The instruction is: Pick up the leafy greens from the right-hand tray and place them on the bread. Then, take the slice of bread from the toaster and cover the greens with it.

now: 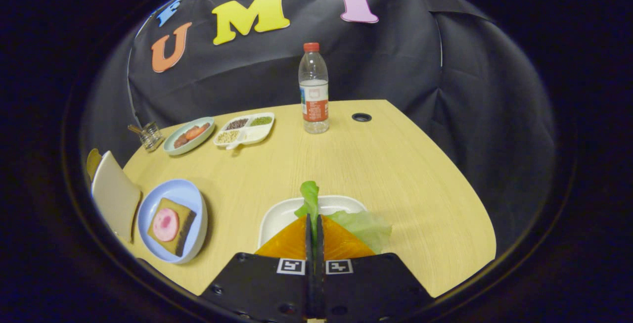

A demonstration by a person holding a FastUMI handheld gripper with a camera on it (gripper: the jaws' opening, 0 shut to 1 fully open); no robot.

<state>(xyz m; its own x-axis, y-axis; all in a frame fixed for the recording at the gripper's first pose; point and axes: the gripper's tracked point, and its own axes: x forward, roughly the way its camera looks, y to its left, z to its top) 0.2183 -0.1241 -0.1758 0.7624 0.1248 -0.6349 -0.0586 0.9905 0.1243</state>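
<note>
My gripper [314, 229] is shut on the leafy greens [365, 226]. One leaf sticks up past the fingertips and another spreads out to the right of the fingers. The greens hang over the white right-hand tray [277, 214], which lies just ahead of and under the fingers. To the left, a blue plate [193, 199] holds the slice of bread [184, 224] with a round pink slice of ham on it. Further left stands the white toaster [114, 197], with a tan edge of bread [92, 162] showing behind it.
A water bottle [313, 88] stands at the far side of the wooden table [405, 174]. Left of it are a divided dish of beans [245, 129], a green plate of food [189, 135] and a small glass jar [150, 136]. A cable hole [361, 116] is near the bottle.
</note>
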